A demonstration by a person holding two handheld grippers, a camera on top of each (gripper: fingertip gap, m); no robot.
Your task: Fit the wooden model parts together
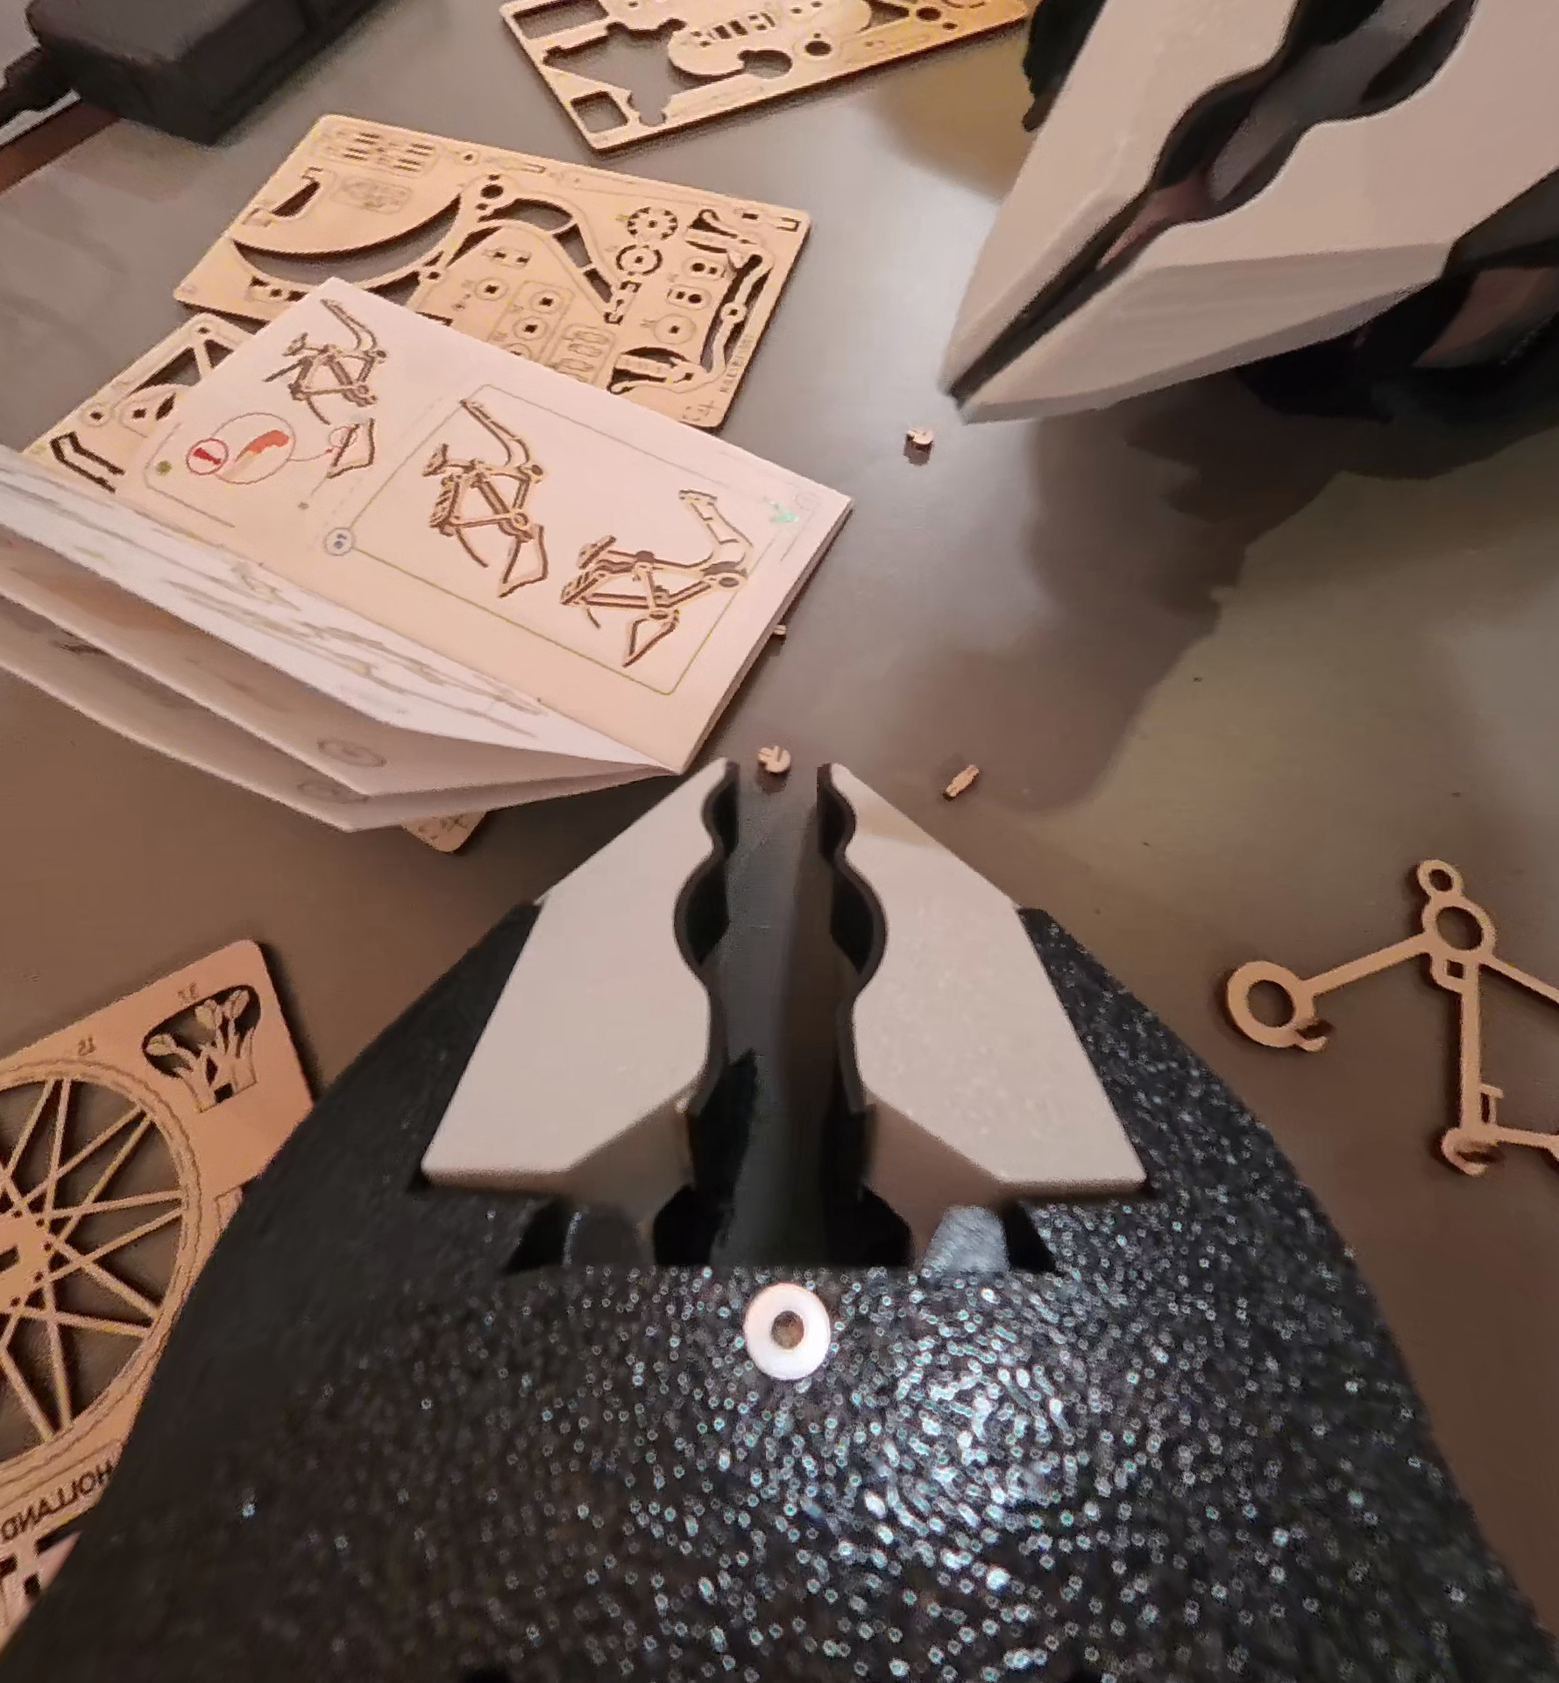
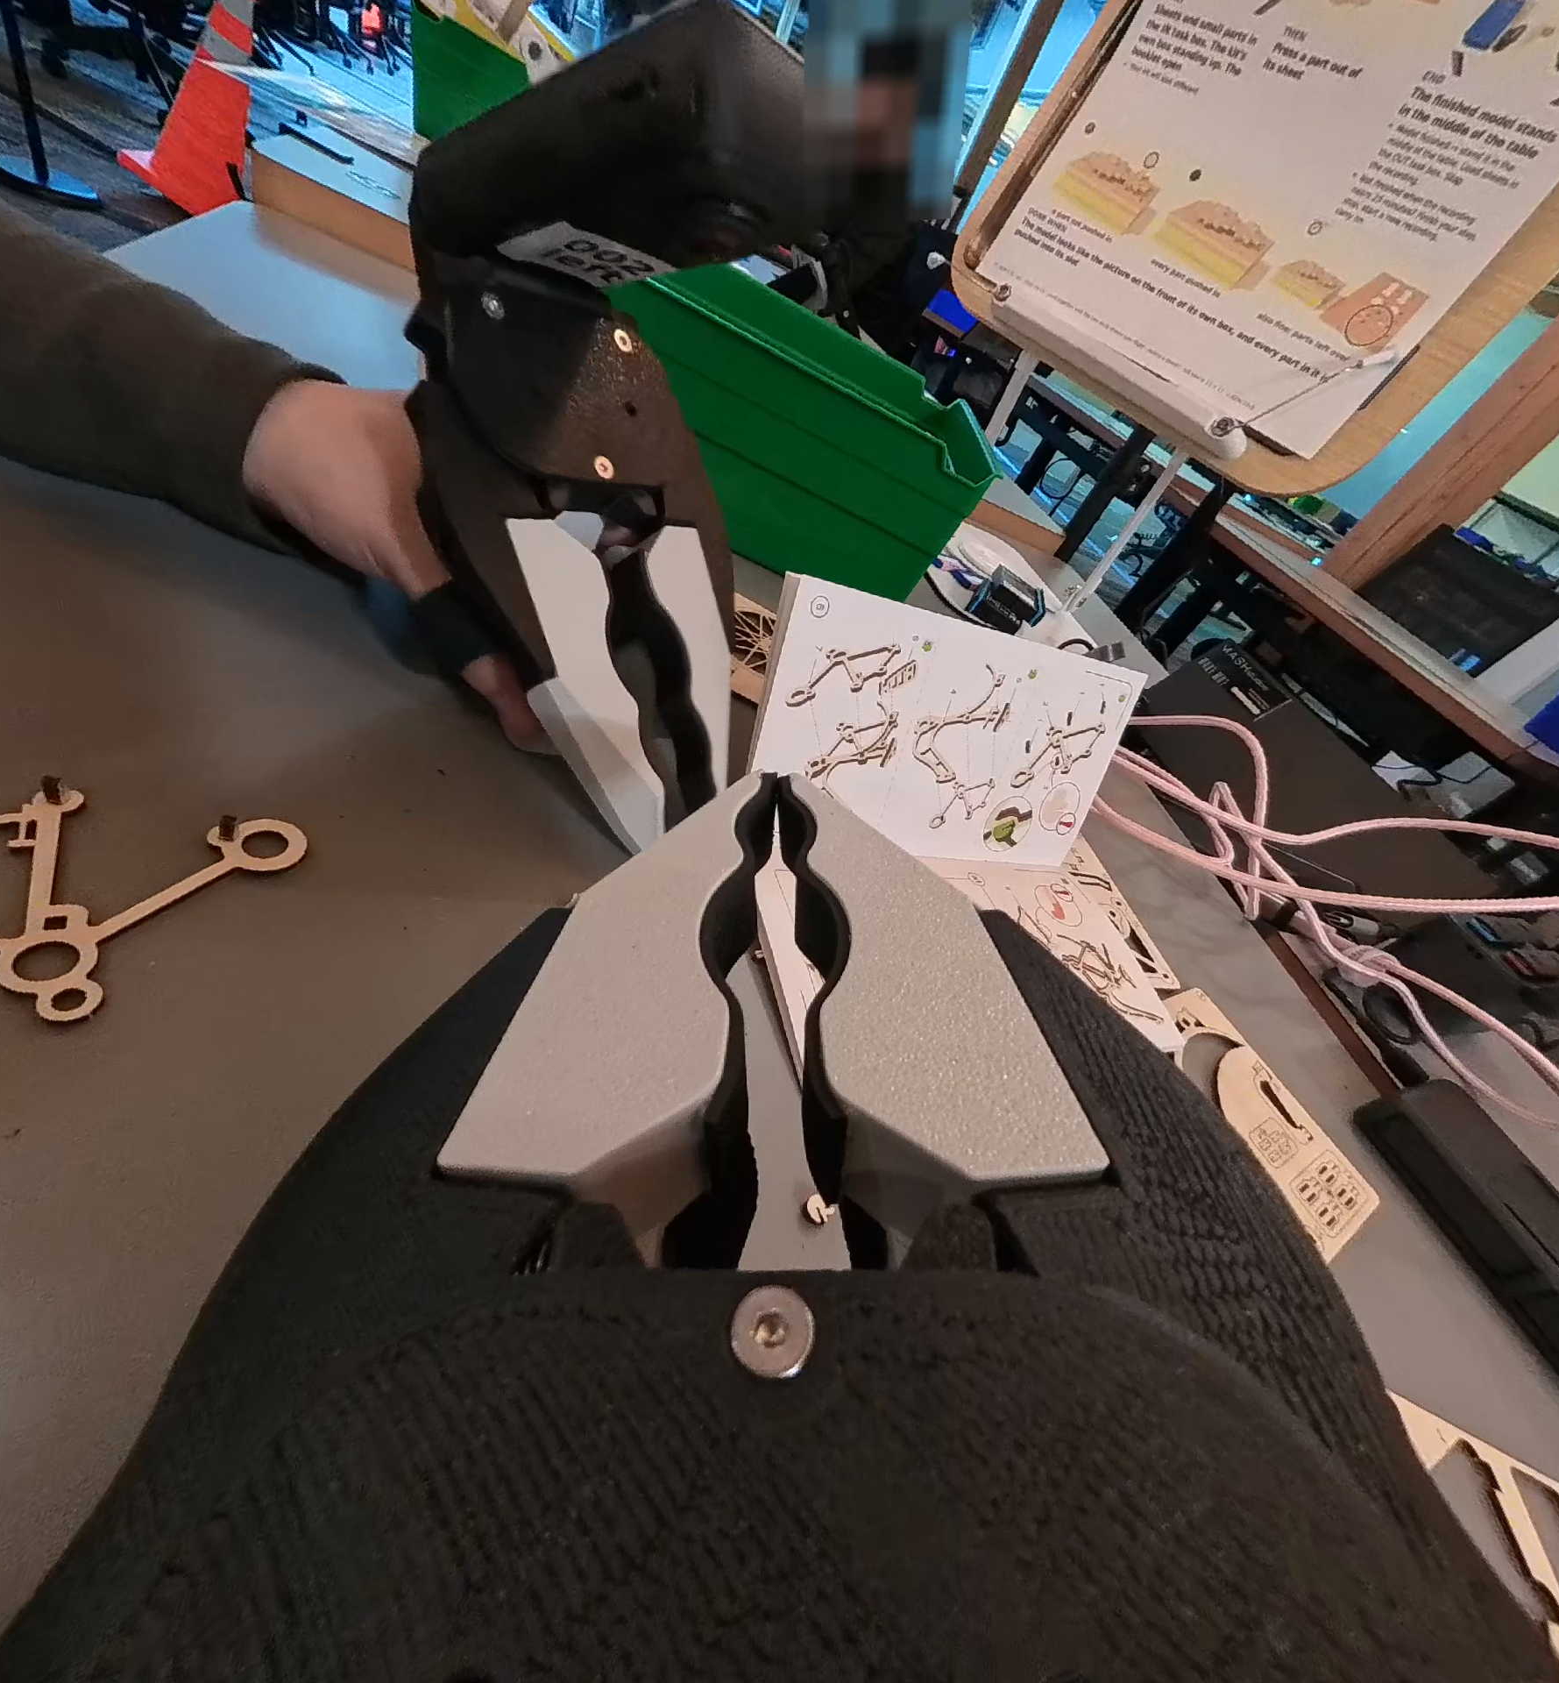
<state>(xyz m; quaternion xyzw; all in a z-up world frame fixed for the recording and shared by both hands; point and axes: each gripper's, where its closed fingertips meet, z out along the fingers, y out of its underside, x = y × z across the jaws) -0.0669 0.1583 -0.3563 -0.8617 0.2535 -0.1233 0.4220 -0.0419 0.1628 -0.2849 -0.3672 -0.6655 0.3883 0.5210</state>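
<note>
Left gripper (image 1: 777,774) angled down at tabletop (image 1: 1121,692), jaws spread, empty; right gripper (image 2: 776,781) jaws pressed together, empty.

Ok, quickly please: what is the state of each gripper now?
Left gripper: open, holding nothing; a small wooden piece lies on the table just beyond its tips.
Right gripper: closed, nothing visible between the tips.

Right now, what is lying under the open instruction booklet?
Under the booklet lie a wooden parts sheet and a small wooden piece; only their edges show, the rest is covered.
</note>
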